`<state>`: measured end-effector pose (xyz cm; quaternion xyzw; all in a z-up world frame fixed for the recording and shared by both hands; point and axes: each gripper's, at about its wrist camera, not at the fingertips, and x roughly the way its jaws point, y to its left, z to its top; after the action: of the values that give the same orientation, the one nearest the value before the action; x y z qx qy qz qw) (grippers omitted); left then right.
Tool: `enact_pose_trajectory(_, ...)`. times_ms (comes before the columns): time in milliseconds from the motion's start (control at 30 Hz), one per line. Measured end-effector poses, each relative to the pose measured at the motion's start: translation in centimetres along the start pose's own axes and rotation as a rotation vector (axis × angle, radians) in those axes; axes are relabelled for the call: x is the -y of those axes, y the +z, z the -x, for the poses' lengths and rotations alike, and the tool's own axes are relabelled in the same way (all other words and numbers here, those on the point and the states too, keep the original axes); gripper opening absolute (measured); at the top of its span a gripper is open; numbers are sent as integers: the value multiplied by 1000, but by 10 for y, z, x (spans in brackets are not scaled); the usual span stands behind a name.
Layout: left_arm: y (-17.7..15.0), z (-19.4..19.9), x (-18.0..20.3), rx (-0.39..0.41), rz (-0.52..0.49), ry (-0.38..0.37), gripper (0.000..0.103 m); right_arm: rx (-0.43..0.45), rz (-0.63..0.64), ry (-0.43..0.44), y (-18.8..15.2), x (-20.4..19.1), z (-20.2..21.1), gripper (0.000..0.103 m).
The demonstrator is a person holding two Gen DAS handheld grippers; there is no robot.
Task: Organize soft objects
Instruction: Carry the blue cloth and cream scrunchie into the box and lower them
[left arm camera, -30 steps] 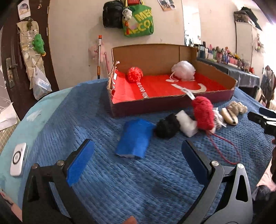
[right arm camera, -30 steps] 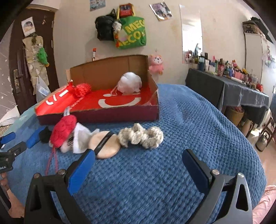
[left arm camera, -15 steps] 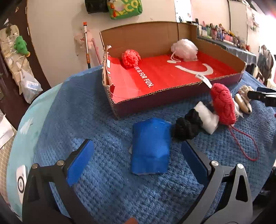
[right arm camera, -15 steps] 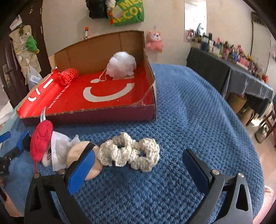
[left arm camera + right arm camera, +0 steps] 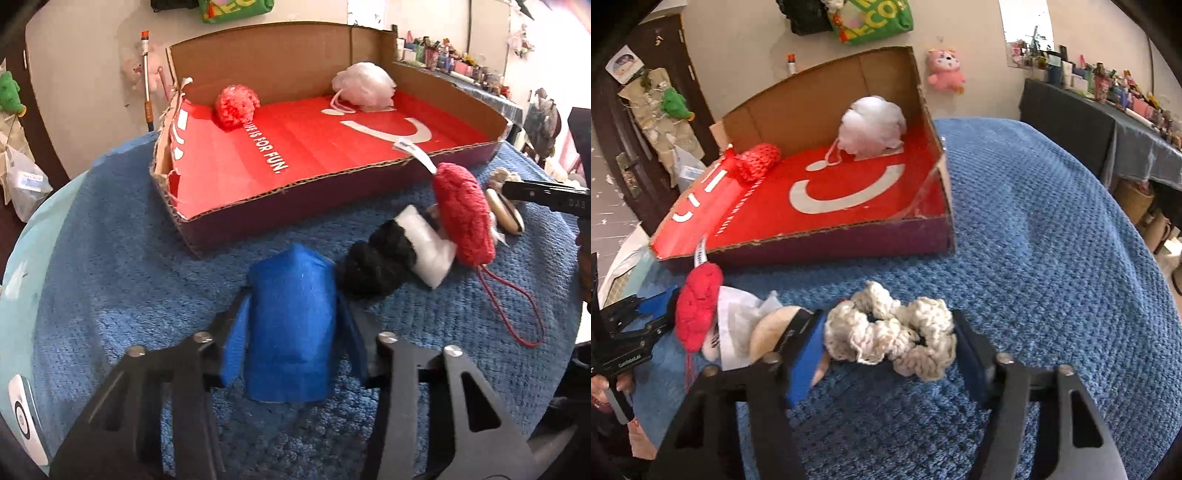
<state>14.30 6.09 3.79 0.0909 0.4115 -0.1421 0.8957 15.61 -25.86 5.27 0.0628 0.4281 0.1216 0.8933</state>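
- So, left wrist view: left gripper (image 5: 293, 347) has just been closing and its blue pads now squeeze the blue felt piece (image 5: 291, 325) from both sides, pinching it into a ridge, so it's clenched on it; piece lies on the blue blanket (image 5: 110, 295), just in front of the cardboard box (image 5: 295, 221)
- Grip taken across the width, probably so the floppy felt bunches up instead of slipping out
- Black yarn ball (image 5: 376, 266) touches the felt's right edge, then white sponge (image 5: 424, 247) and red knit pouch (image 5: 463, 214) in a row; lined up near the box wall, likely staged for the drop
- Red pompom (image 5: 236, 101) and white mesh puff (image 5: 364, 86) already sit inside at the back, so the box reads as the sorting target
- Right wrist view: right gripper (image 5: 890, 343) has just been closing too, pads pressed on both ends of the cream scrunchie (image 5: 890, 332), grasping it on the blanket, near the box front
- Beige puff pad (image 5: 768, 328) lies under the left finger, close enough to get dragged
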Motion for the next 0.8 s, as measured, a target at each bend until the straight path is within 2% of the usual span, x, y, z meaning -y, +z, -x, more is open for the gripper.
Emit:
enact_pose_trajectory(67, -3, 4, 2, 12, 7, -31, 24, 3, 6, 31, 0, -2, 1, 46)
enact_pose_trajectory(200, -4, 11, 3, 30, 46, -52, 20, 34, 27, 37, -2, -7, 10, 39)
enact_pose_trajectory(433, 3, 44, 2, 123, 88, -78, 20, 126, 55, 75, 5, -22, 44, 38)
enact_pose_trajectory(567, 7, 52, 3, 154, 88, -64, 20, 173, 85, 90, 9, -35, 61, 38)
enact_pose_trajectory(800, 7, 56, 2, 157, 98, -77, 20, 159, 91, 102, 7, -42, 58, 38)
